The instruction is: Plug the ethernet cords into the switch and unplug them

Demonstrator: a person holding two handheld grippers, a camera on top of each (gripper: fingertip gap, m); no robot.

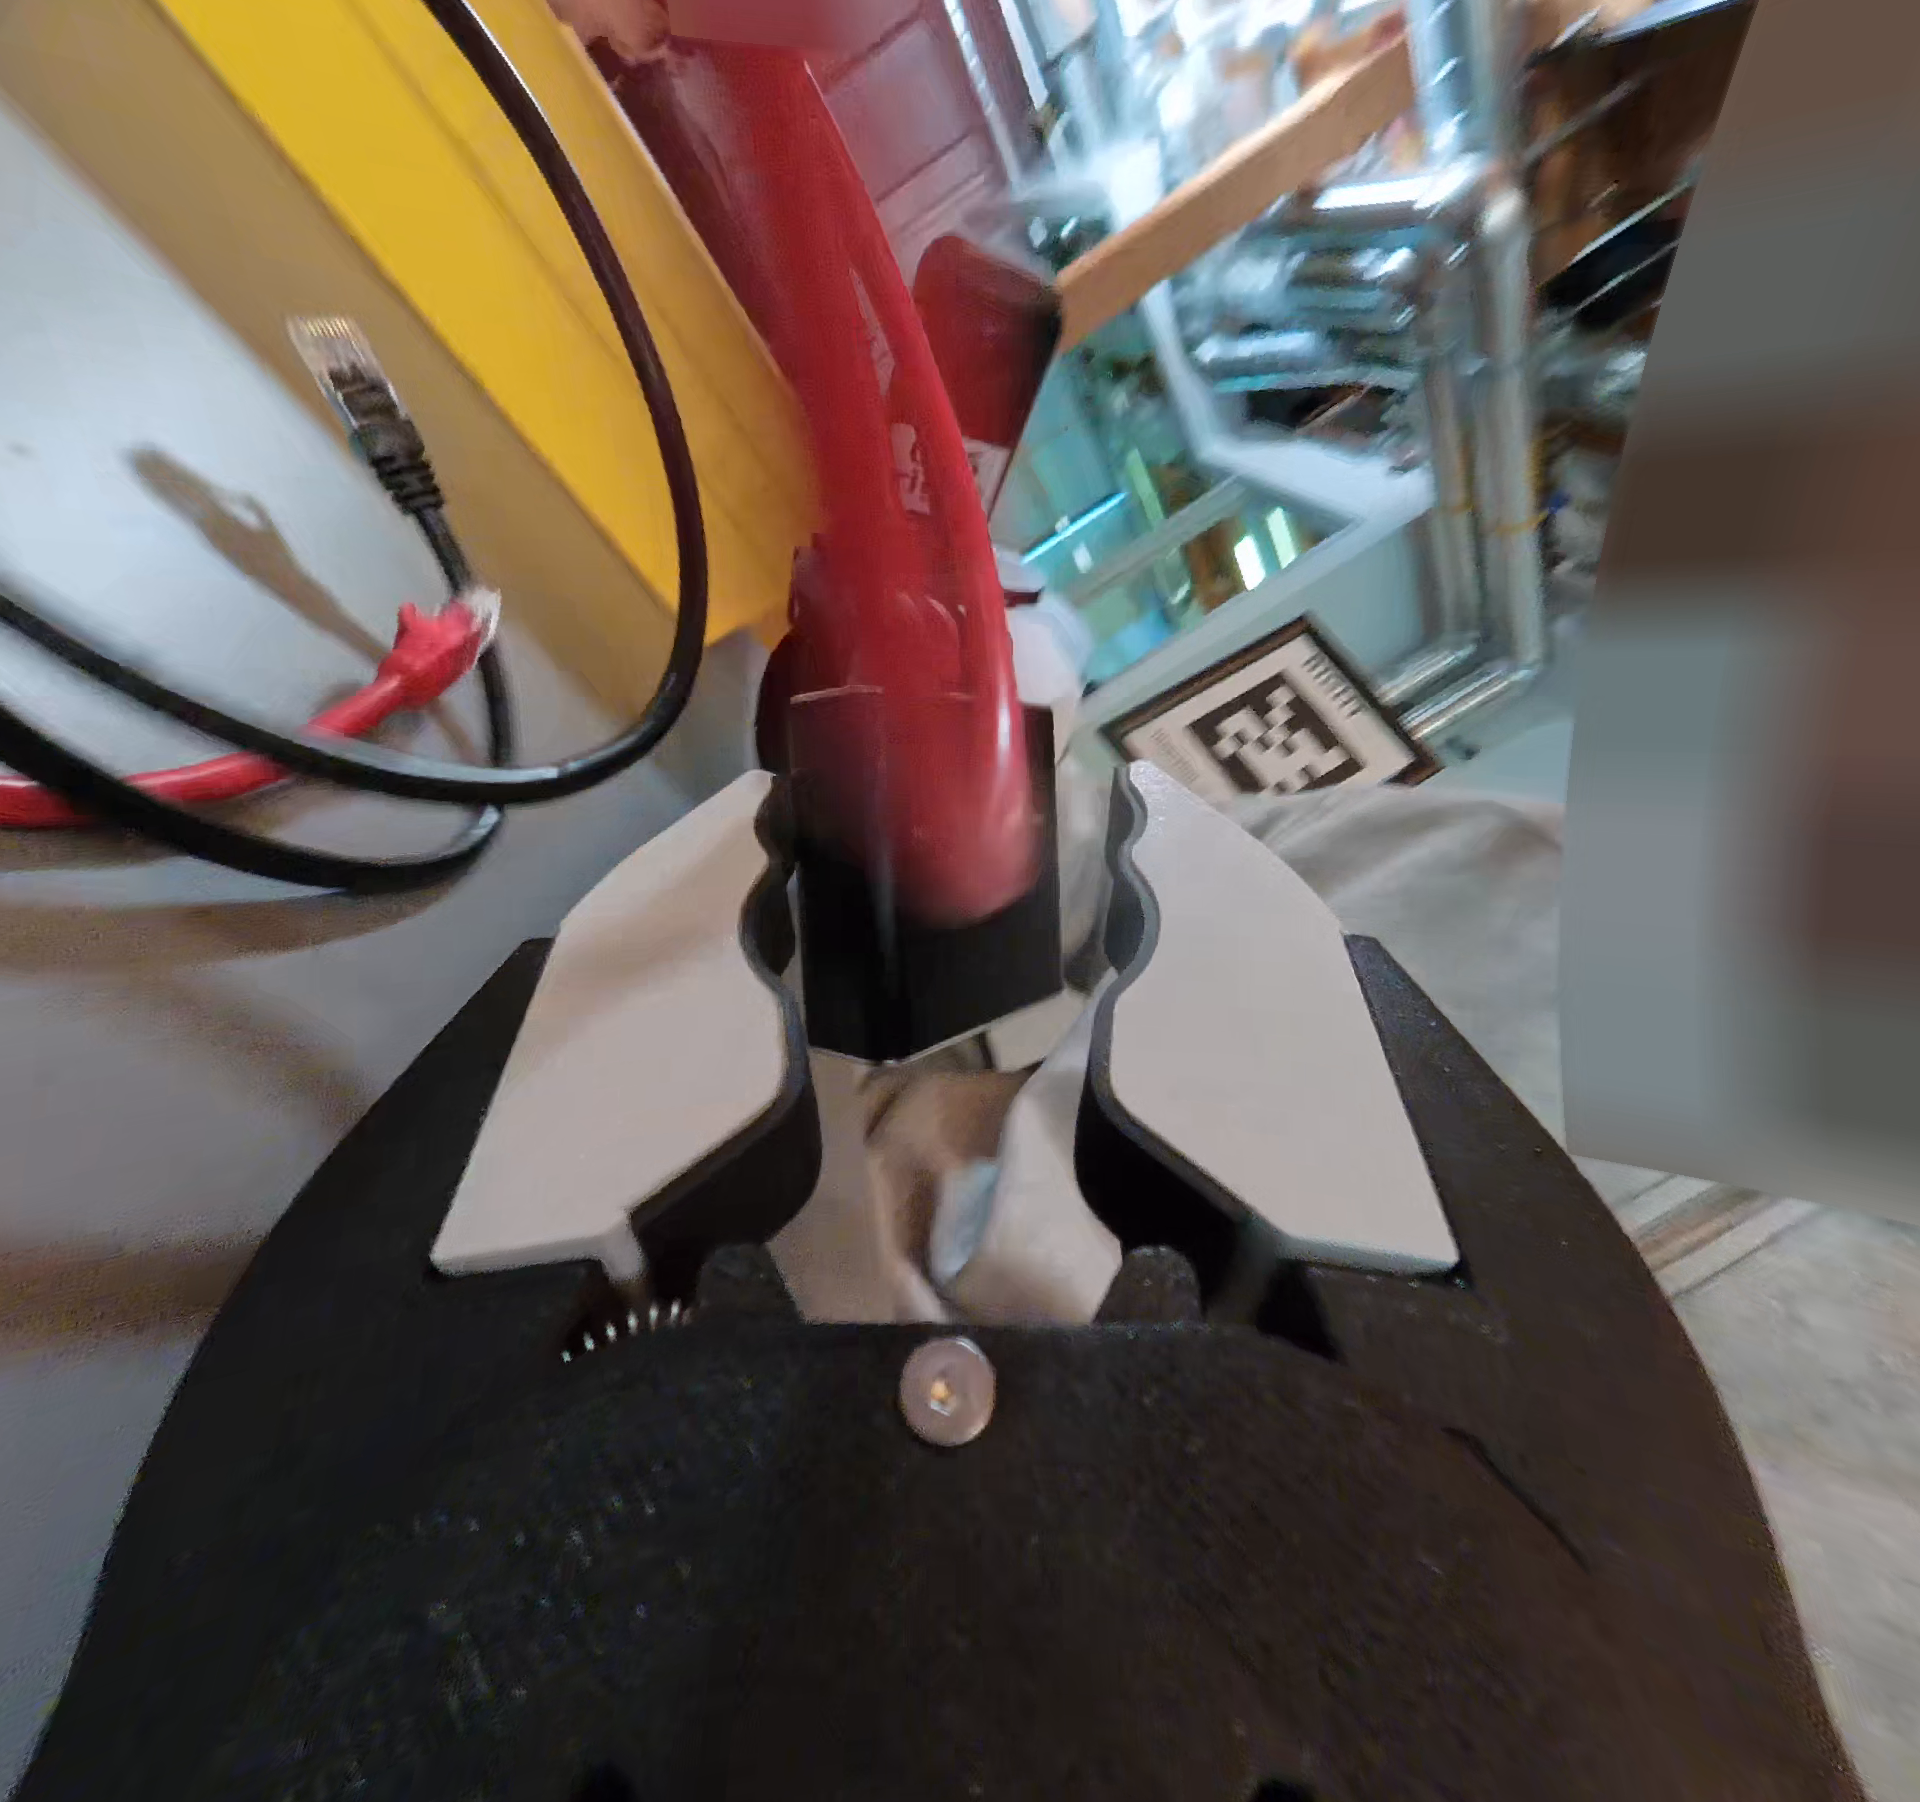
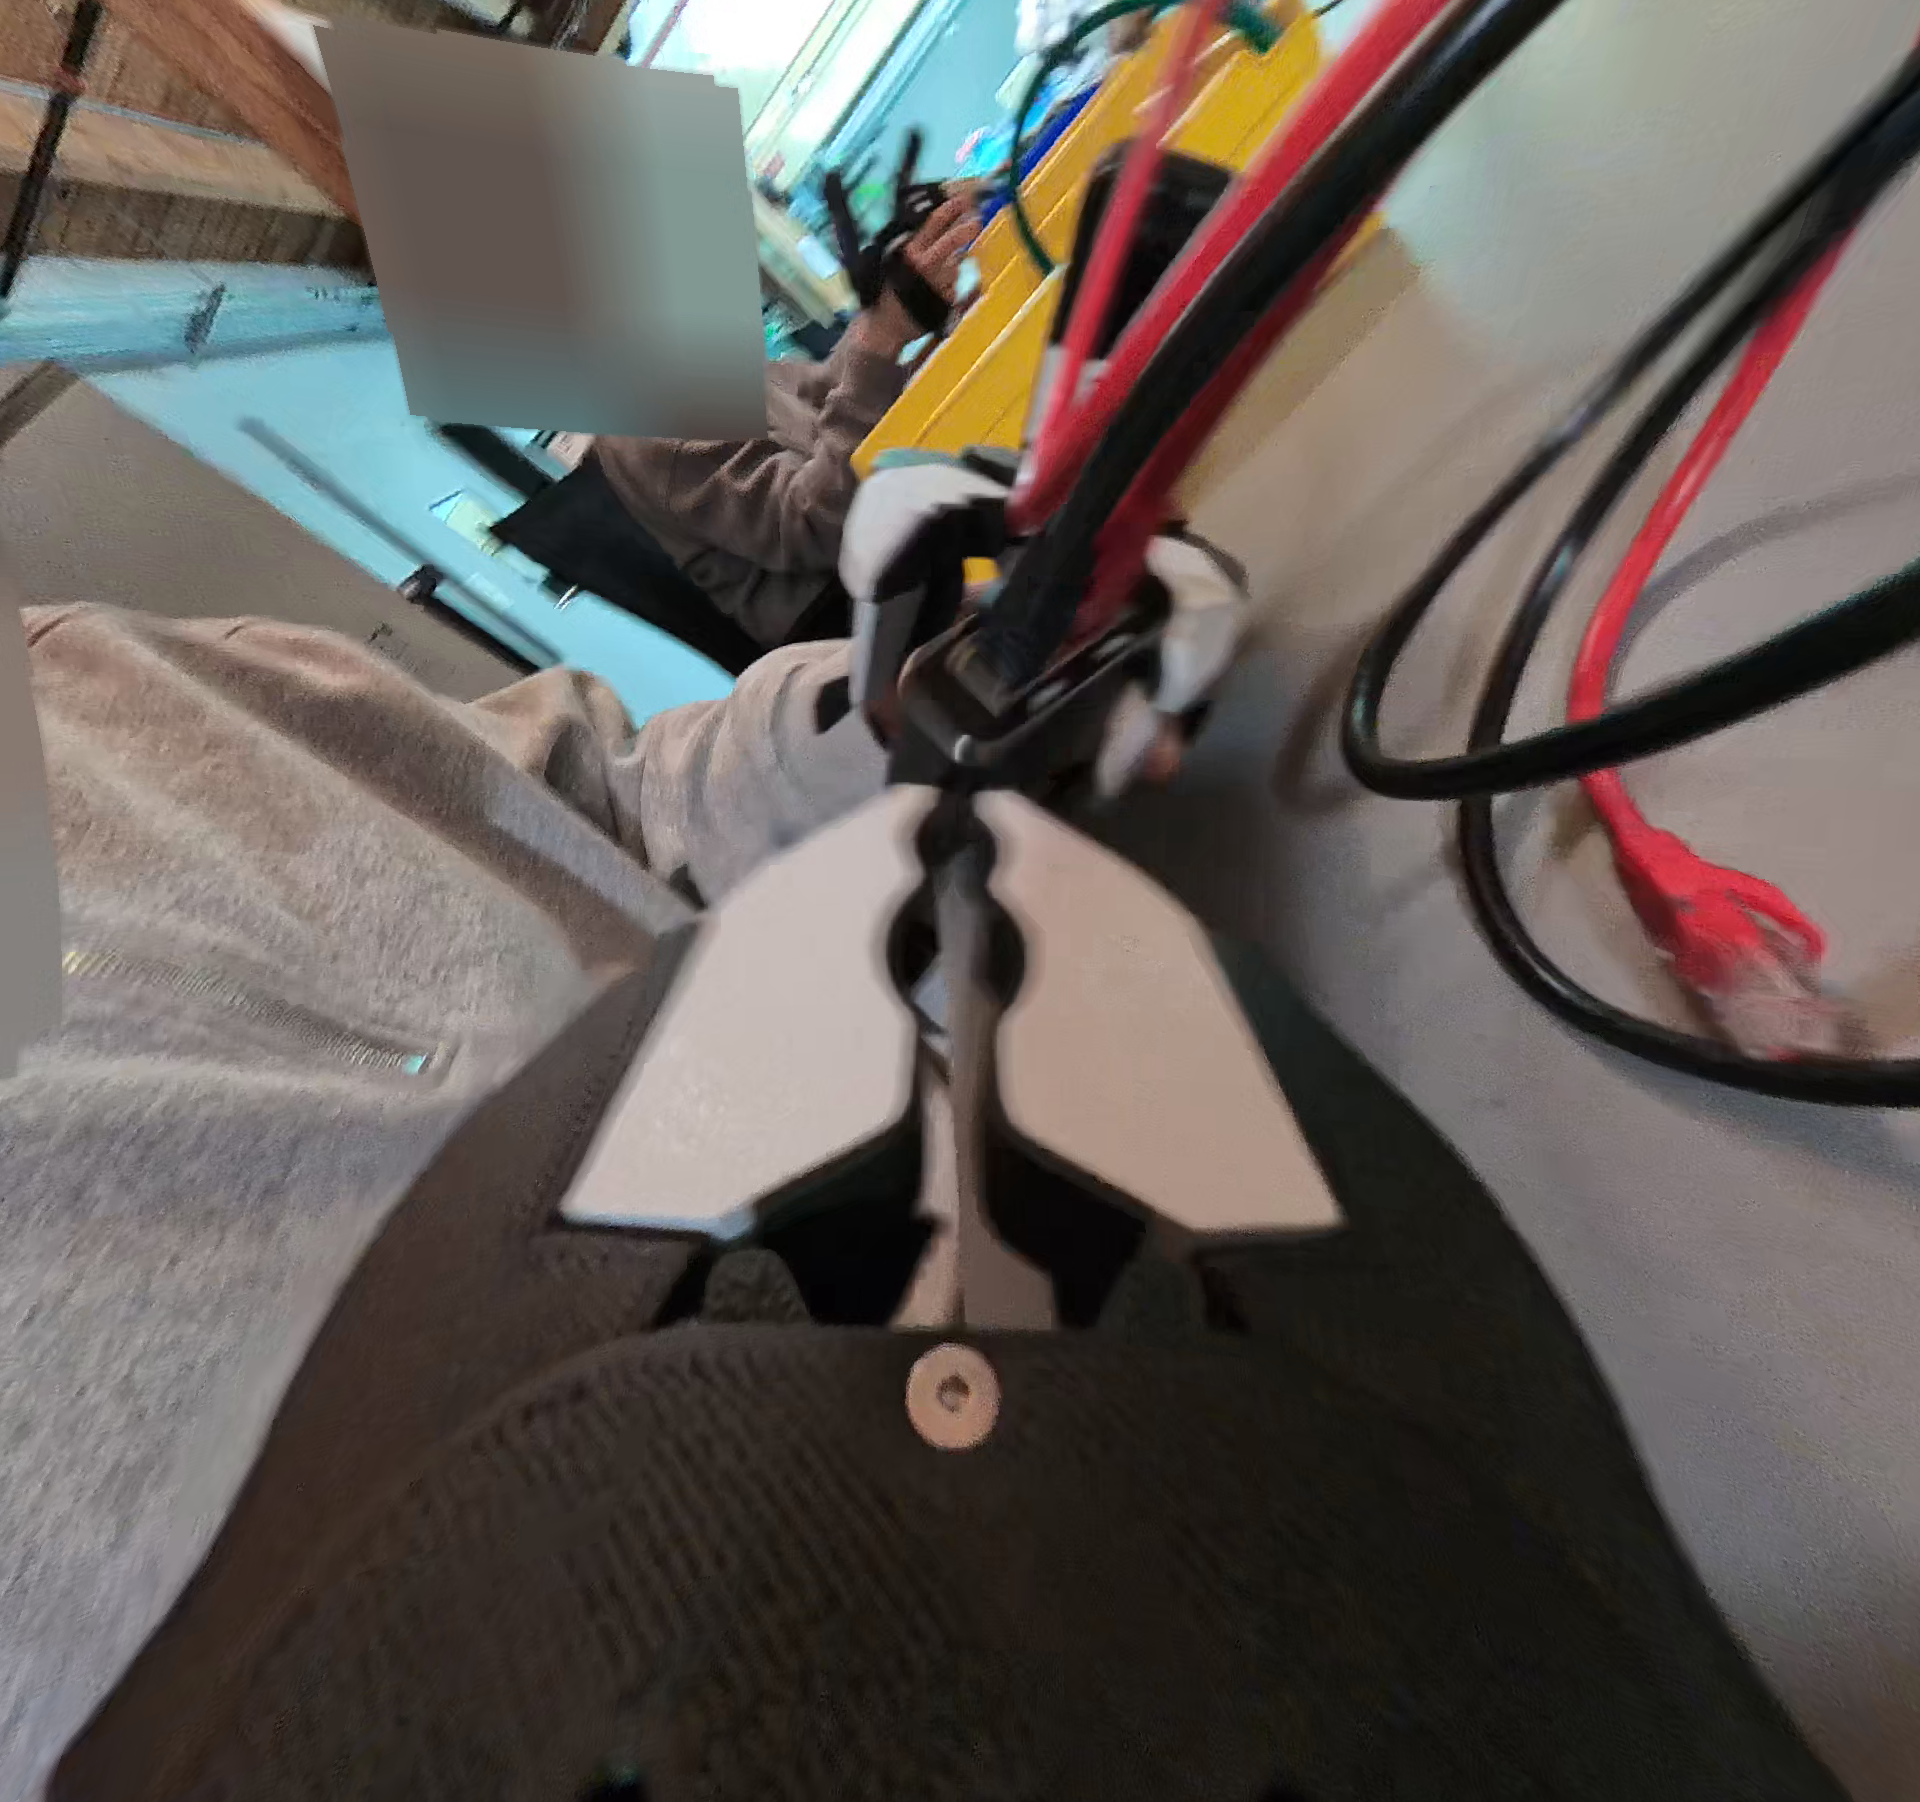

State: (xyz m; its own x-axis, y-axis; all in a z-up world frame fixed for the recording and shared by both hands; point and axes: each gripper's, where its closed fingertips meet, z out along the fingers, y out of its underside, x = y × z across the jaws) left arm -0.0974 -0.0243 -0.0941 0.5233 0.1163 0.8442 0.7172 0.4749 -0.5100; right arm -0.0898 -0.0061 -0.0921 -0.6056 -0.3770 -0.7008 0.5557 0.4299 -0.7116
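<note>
My left gripper (image 1: 945,796) is shut on a small black switch (image 1: 914,963) and holds it off the grey table (image 1: 156,402). A thick red cord (image 1: 831,350) rises from the switch's top. In the right wrist view the left gripper (image 2: 1049,578) holds the switch (image 2: 956,682) with red and black cords (image 2: 1195,298) plugged in. My right gripper (image 2: 951,817) is just below the switch, its fingers closed to a narrow slit. Something small and dark sits at its tips; I cannot tell what. A loose black plug (image 1: 358,391) and a loose red plug (image 1: 442,635) lie on the table; the red plug also shows in the right wrist view (image 2: 1714,931).
A yellow box (image 1: 416,142) stands along the table's far side. Black cord loops (image 1: 665,464) lie around the loose plugs. A black-and-white tag card (image 1: 1278,724) sits past the switch. My grey sleeve (image 2: 312,817) fills the left. Another person holding a gripper (image 2: 904,246) sits farther back.
</note>
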